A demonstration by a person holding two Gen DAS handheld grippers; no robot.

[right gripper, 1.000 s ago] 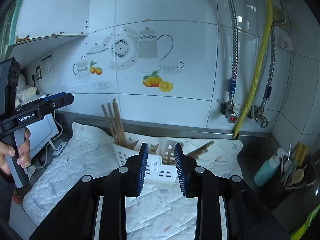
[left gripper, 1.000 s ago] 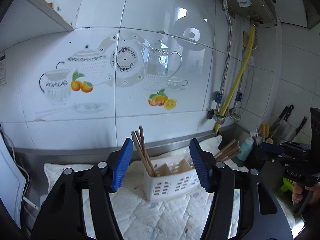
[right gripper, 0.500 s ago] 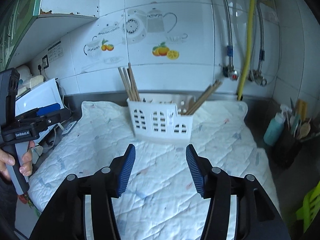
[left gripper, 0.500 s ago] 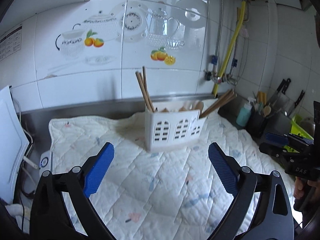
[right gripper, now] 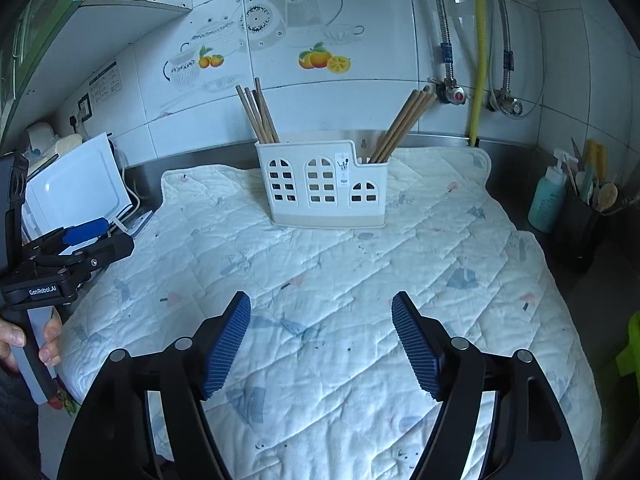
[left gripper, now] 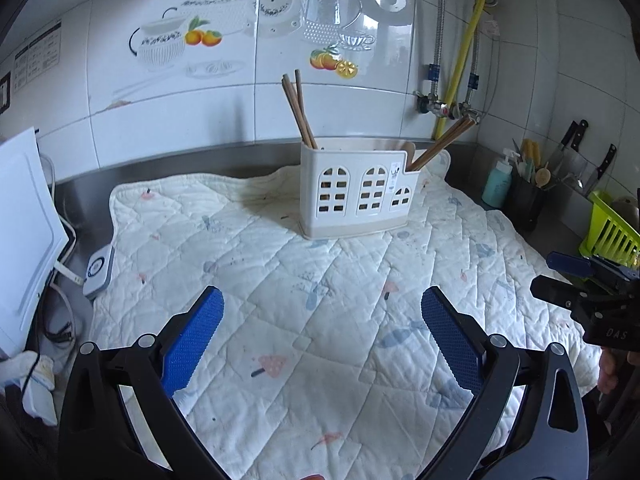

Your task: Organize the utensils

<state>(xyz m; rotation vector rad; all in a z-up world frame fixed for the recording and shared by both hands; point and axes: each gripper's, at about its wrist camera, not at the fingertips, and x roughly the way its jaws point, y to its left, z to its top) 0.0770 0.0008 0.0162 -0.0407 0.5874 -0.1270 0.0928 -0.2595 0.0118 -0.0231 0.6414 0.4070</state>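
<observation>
- white holder (right gripper: 324,188), little arched window cutouts
- brown chopsticks (right gripper: 260,114)
- white quilted mat (right gripper: 320,280), faded blue and pink prints
- blue ribbed pads (right gripper: 226,346)
- yellow hose (left gripper: 464,52)
- teal bottle (right gripper: 548,200)

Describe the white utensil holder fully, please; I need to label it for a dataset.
The utensil holder is a white, plastic-looking caddy with arched, gridded window cutouts on its front, a small sticker, and a beige base. Its top steps down to a lower compartment on the right. It stands upright on the quilted mat, near the tiled wall. One bundle of wooden chopsticks leans left from the taller end; another bundle leans right from the lower compartment. Neither pair of tongs touches it.
</observation>
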